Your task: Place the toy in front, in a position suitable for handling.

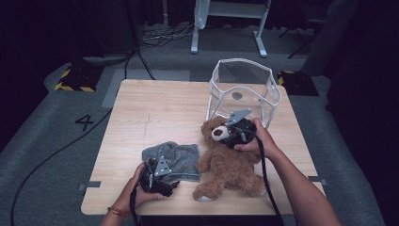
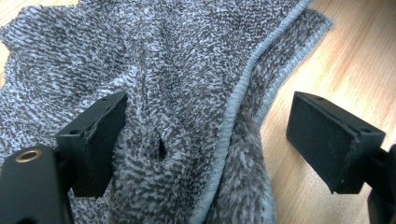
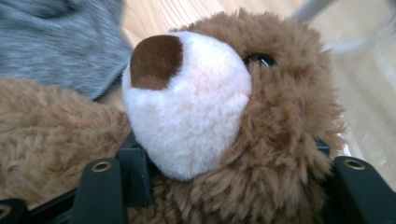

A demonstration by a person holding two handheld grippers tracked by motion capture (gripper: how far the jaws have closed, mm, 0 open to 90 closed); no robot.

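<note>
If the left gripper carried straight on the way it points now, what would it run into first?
Most likely the grey towel: the left gripper has its jaws open and aimed right at the crumpled cloth, with the stitched hem between them. The wooden table lies underneath; how close the cloth is I cannot tell.

Left gripper (image 1: 160, 175) jaws apart; right gripper (image 1: 237, 131) jaws pinching.

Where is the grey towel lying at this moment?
In the high view, the grey towel lies flat on the table's near left part, beside the teddy bear's arm, with the left gripper over its near edge.
</note>
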